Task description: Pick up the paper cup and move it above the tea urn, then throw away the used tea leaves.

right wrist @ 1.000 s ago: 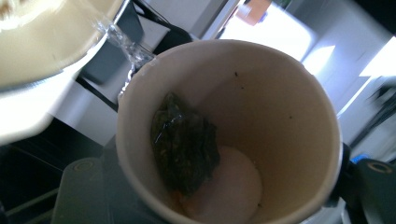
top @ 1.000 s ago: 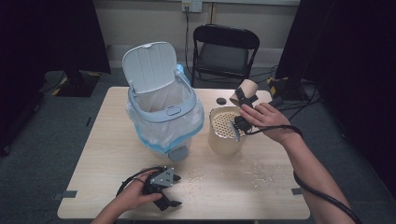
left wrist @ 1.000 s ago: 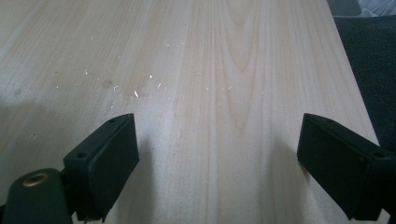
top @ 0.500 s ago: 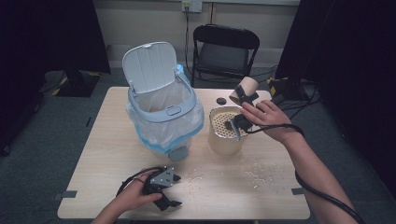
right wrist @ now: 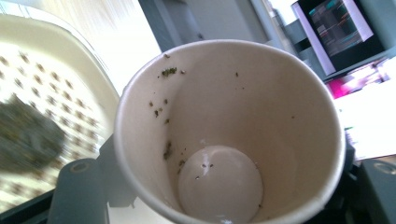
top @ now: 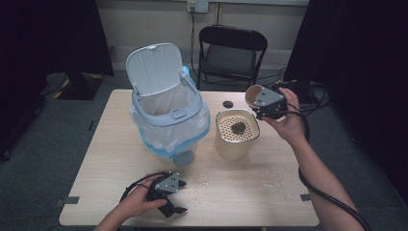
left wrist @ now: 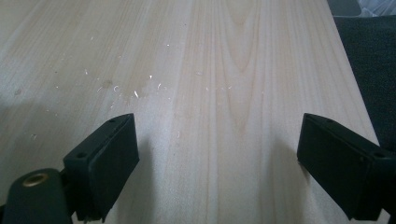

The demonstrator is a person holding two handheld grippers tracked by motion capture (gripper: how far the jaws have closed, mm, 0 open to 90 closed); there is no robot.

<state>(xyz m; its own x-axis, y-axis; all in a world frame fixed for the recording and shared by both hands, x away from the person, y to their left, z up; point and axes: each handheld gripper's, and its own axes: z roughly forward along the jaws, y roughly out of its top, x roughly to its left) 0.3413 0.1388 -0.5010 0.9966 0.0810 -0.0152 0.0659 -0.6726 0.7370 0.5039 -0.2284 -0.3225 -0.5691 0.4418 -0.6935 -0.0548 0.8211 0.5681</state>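
My right gripper (top: pixel 260 102) is shut on a paper cup (top: pixel 251 95), held tipped just beyond the right rim of a cream container (top: pixel 233 147). In the right gripper view the cup (right wrist: pixel 224 121) is empty apart from green specks on its inner wall. The container has a perforated strainer insert (right wrist: pixel 60 88), and a dark clump of wet leaves (top: pixel 238 127) lies on it. My left gripper (top: pixel 175 204) rests on the table near its front edge. In the left gripper view its jaws stand wide open over bare wood (left wrist: pixel 219 168) with nothing between them.
A white and blue bin (top: pixel 168 120) with its lid up and a plastic liner stands at the table's left centre. A small black cap (top: pixel 227 104) lies behind the container. Pale crumbs (top: pixel 269 183) are scattered on the wood. A black folding chair (top: pixel 231 53) stands behind the table.
The right hand with the cup has shifted slightly up and to the right, away from over the strainer. The left gripper has kept still.
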